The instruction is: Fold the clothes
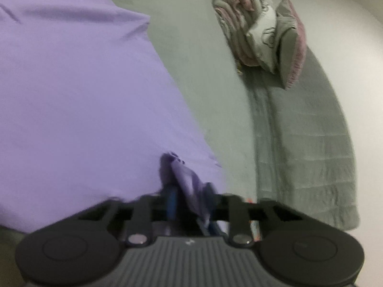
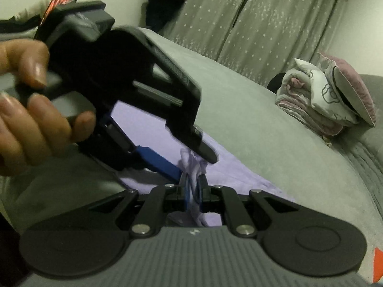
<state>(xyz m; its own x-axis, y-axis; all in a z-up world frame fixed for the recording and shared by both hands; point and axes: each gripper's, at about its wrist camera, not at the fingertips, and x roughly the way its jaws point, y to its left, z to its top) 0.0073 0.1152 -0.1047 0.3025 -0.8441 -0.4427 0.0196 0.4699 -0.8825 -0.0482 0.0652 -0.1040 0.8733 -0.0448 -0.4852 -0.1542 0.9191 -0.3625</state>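
Note:
A lilac garment (image 1: 71, 95) lies spread on the grey bed (image 1: 203, 59). In the left wrist view my left gripper (image 1: 185, 186) is shut on a bunched corner of its fabric. The right wrist view shows my right gripper (image 2: 194, 179) shut on a bunch of the same lilac garment (image 2: 239, 172). Right beside it a person's hand (image 2: 31, 110) holds the left gripper (image 2: 189, 161), whose fingers pinch the cloth just above mine. Both grips sit at almost the same spot on the garment.
A pile of folded quilts and pillows (image 2: 323, 95) sits at the far side of the bed (image 2: 263, 131), next to a grey quilted blanket (image 1: 306, 143). Star-patterned curtains (image 2: 251, 19) and dark clothes (image 2: 167, 2) are behind. A phone (image 2: 59, 2) shows at top left.

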